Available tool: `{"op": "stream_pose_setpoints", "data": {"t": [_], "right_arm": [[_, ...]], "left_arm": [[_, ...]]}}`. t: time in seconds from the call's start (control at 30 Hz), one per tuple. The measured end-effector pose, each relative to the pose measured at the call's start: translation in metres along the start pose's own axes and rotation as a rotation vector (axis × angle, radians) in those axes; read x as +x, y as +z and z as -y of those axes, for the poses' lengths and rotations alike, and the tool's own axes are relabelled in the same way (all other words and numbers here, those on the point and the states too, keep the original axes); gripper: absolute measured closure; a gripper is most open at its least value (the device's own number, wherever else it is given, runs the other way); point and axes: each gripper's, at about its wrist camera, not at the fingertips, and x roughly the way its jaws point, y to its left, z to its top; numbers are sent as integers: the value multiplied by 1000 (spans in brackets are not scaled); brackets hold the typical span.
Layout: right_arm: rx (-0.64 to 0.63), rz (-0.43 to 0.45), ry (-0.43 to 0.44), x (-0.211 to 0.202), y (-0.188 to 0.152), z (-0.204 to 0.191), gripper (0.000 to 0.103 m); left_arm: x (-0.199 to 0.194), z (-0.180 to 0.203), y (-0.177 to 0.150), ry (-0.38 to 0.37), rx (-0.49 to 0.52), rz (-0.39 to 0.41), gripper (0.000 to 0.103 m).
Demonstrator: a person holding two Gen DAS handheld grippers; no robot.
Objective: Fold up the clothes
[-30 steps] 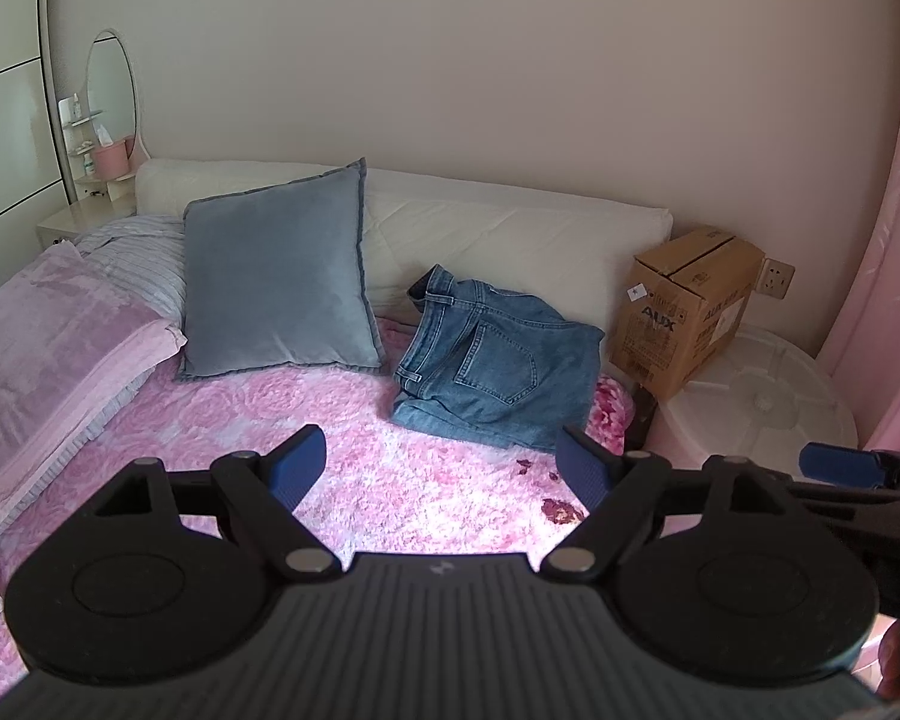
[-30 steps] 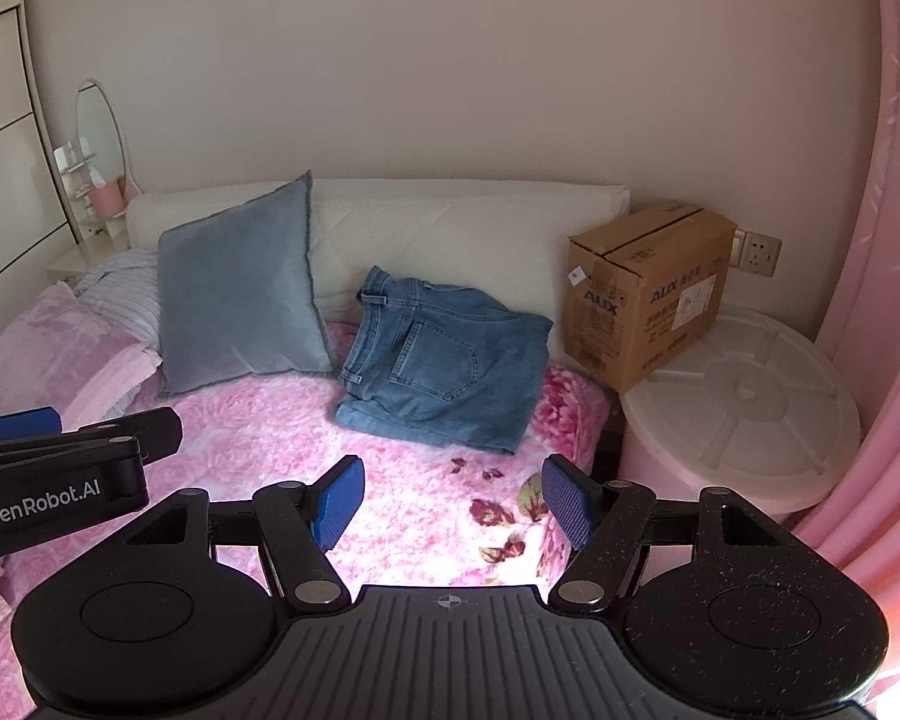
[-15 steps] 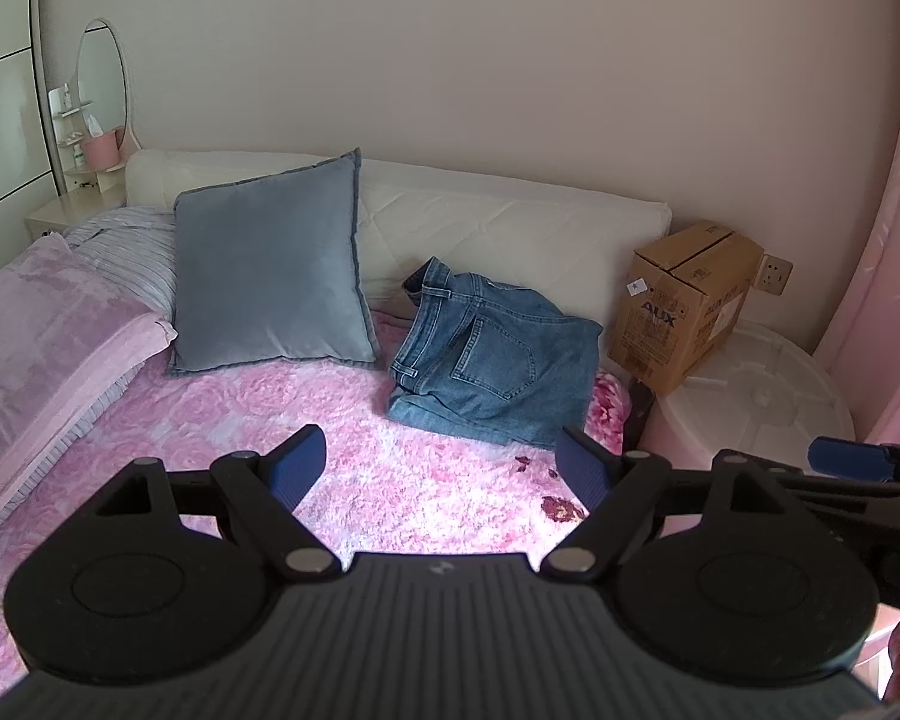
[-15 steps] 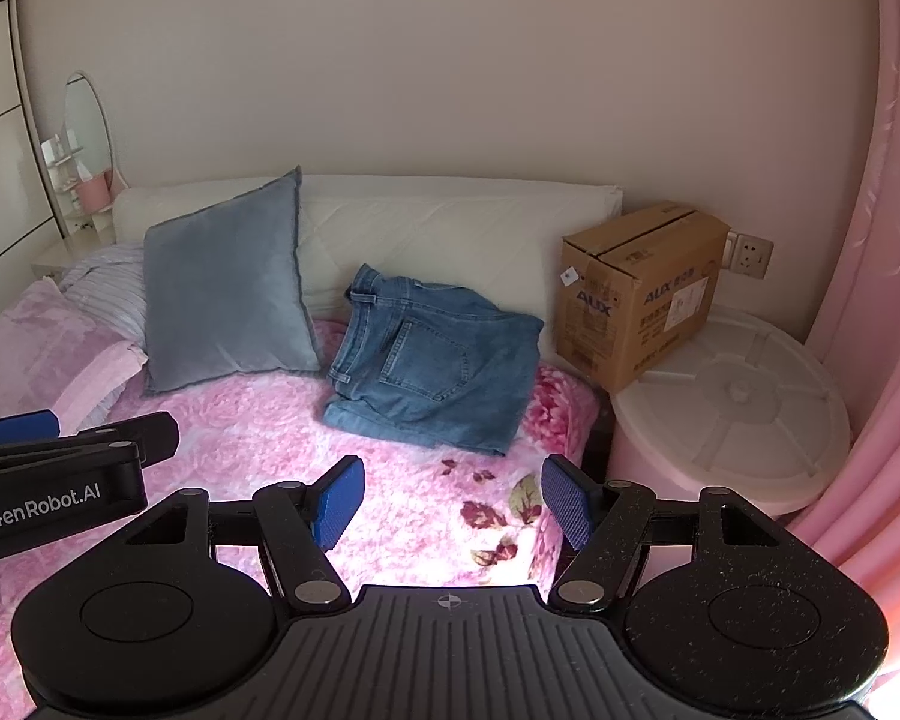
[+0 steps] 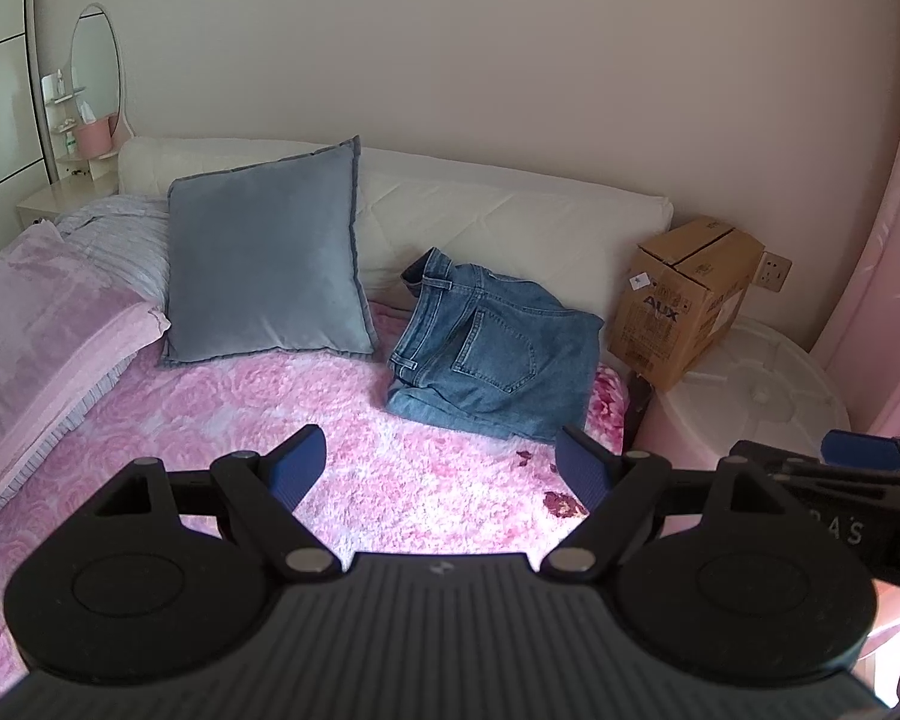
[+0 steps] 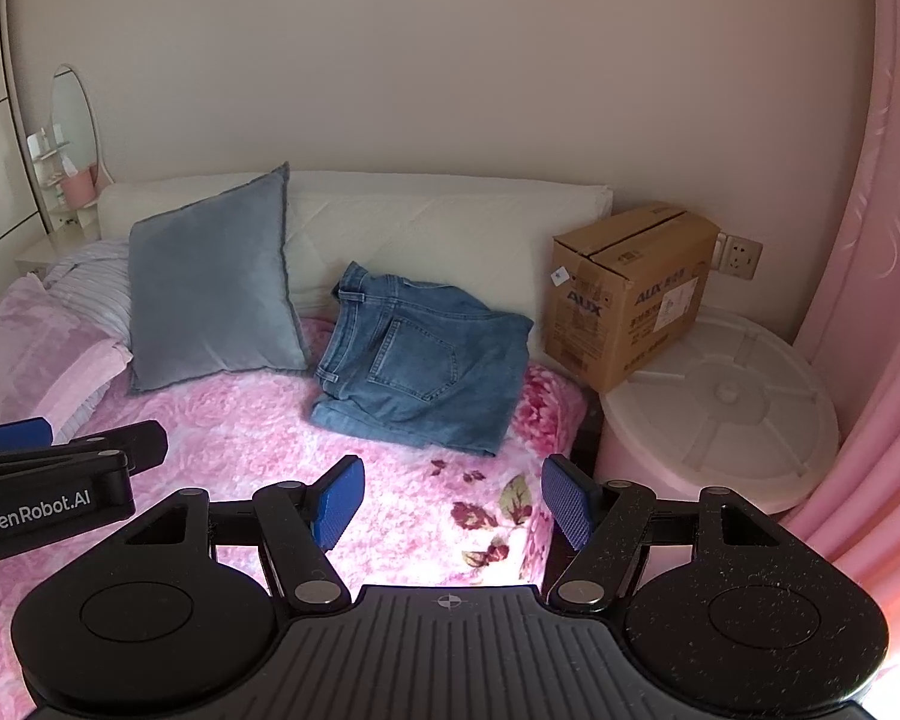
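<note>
- Grey-blue cushion (image 5: 267, 261), at 10 o'clock from the left gripper in the left wrist view: leans upright on the white headboard pad (image 5: 510, 210). Same pose as a second ago.
- Left gripper (image 5: 441, 468): jaws stand wide apart, nothing between the blue pads, only pink bedspread (image 5: 222, 402) below. Against the frame a second back, the cushion and jeans sit a little lower and nearer in its view; I read this as a slight advance over the bed, no contact made.
- Jeans (image 6: 423, 360): lie in a compact folded stack on the bedspread, at 12 o'clock from both grippers, top edge resting on the headboard pad, well apart from either gripper. Shape unchanged across the frames.
- Right gripper (image 6: 453, 501): jaws likewise wide apart and empty; its view has shifted only slightly.
- Cardboard box (image 6: 627, 294), at 2 o'clock: sits on a white round lid (image 6: 744, 408) beside the bed, untouched.
- Judgement: the jeans look already folded; the hands appear idle or retiring. No other loose garment is visible.
</note>
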Motion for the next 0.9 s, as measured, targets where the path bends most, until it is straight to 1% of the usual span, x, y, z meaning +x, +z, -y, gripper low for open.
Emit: {"op": "stream_pose_setpoints", "data": {"t": [0.33, 0.47, 0.57, 0.63, 0.9], "right_arm": [[-22, -17, 3, 16, 5, -7, 34], [-18, -25, 27, 27, 7, -6, 34], [12, -36, 80, 37, 12, 1, 34], [21, -38, 101, 43, 15, 6, 34], [-2, -63, 105, 85, 28, 15, 34]], "left_arm": [[15, -12, 6, 3, -26, -22, 22], [26, -13, 11, 8, -32, -31, 22], [37, -12, 17, 13, -34, -39, 22], [45, -11, 20, 17, -34, -44, 22], [85, -9, 34, 43, -33, -73, 22]]}}
